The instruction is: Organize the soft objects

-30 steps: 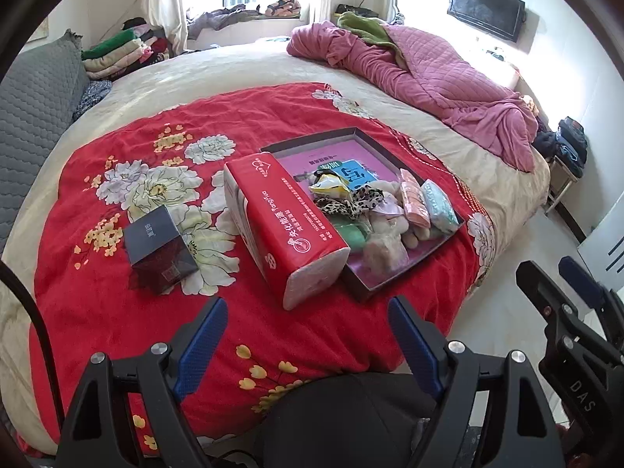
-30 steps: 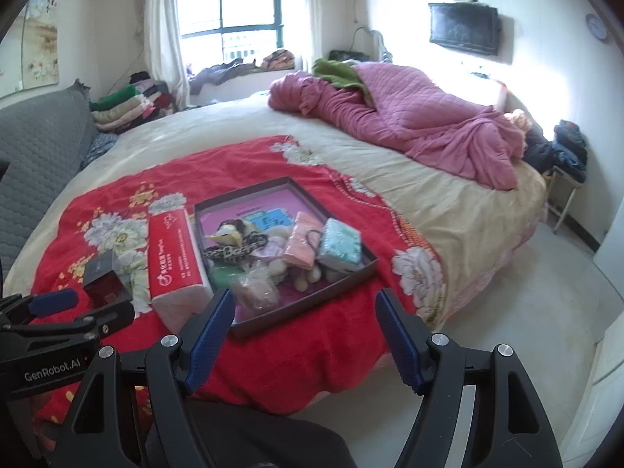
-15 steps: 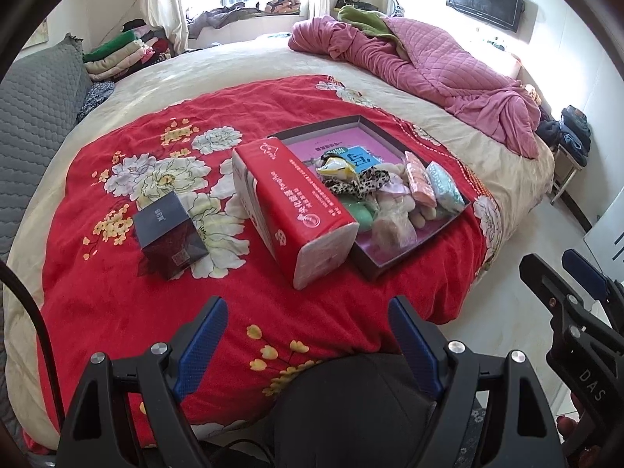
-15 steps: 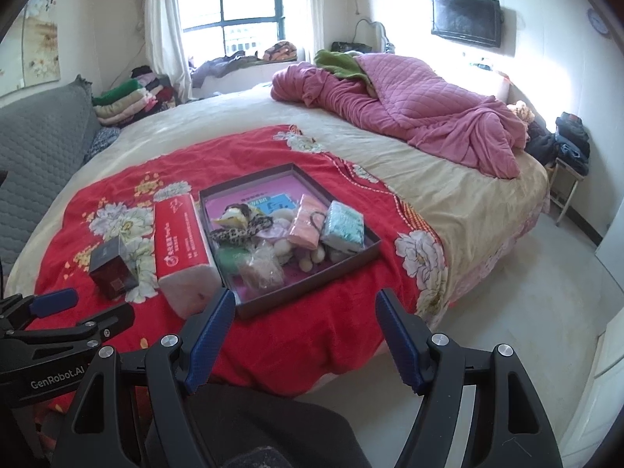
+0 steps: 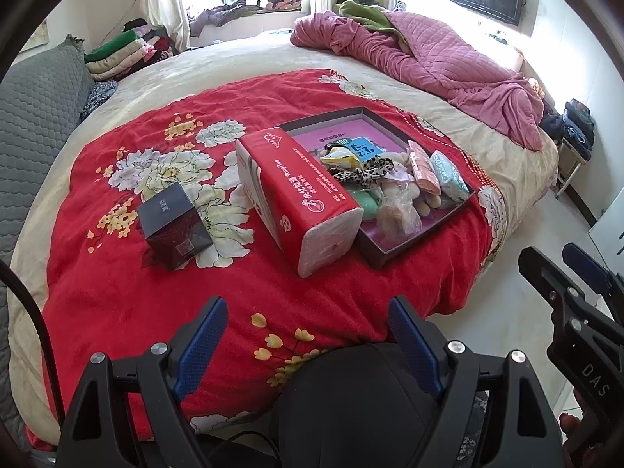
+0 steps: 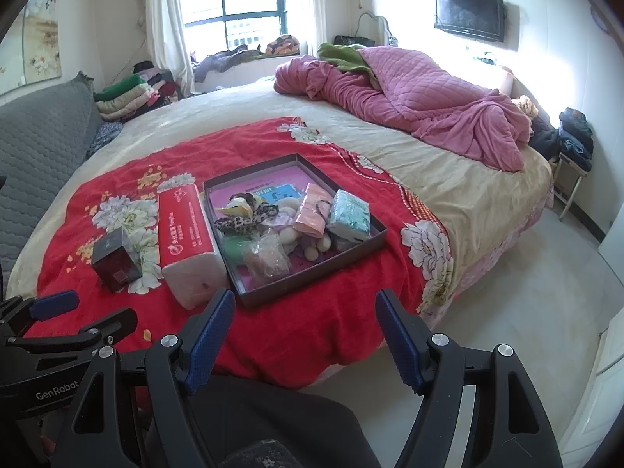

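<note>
A shallow dark tray (image 5: 419,240) (image 6: 312,273) lies on the red flowered blanket (image 5: 117,296) (image 6: 312,327) on the bed. It holds several soft items: a teal tissue pack (image 5: 448,173) (image 6: 349,214), a pink pack (image 5: 421,165) (image 6: 312,210), a leopard-print scrunchie (image 5: 362,171) (image 6: 241,220) and a clear bag (image 6: 267,259). A red tissue pack (image 5: 296,195) (image 6: 187,234) lies left of the tray. My left gripper (image 5: 306,337) is open and empty, low before the bed edge. My right gripper (image 6: 304,329) is open and empty, also short of the bed.
A small dark box (image 5: 173,224) (image 6: 115,261) stands left of the red pack. A pink quilt (image 5: 429,54) (image 6: 409,93) is heaped at the far right of the bed. Folded clothes (image 6: 128,95) are stacked by the window. Bare floor (image 6: 526,292) lies to the right.
Both grippers have pulled back from the bed; the tray and packs look farther off. Both stay open and empty. Nothing on the bed has moved.
</note>
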The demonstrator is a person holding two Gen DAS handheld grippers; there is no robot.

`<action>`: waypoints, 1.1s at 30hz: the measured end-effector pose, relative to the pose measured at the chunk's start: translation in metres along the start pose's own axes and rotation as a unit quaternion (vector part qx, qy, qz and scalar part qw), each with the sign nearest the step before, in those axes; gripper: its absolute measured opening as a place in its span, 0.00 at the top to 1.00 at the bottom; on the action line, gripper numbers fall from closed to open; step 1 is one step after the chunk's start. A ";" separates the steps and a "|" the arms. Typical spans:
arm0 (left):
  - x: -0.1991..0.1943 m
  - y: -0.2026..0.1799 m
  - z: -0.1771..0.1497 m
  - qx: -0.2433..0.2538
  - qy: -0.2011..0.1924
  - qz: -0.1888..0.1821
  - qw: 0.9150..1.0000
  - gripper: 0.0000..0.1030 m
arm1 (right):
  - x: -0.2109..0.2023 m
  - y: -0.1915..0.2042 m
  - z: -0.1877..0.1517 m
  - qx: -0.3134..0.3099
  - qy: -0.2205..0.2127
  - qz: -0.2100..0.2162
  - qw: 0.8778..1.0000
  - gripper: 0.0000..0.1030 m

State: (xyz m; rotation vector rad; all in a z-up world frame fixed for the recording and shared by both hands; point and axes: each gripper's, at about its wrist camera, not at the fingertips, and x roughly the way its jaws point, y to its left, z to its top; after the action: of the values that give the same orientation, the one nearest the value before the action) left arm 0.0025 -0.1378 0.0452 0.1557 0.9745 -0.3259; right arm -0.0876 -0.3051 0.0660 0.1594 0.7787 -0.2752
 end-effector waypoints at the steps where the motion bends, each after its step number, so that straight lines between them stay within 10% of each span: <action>1: 0.000 0.001 0.000 -0.001 0.000 0.001 1.000 0.19 | 0.000 0.000 0.000 0.001 0.001 0.000 1.000 0.27; 33: 0.004 0.003 -0.004 -0.007 0.009 0.009 1.000 0.19 | 0.005 -0.001 -0.005 0.003 0.012 0.006 1.000 0.27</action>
State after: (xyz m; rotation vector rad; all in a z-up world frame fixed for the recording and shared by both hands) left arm 0.0028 -0.1347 0.0396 0.1557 0.9926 -0.3009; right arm -0.0882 -0.3052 0.0591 0.1736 0.8008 -0.2642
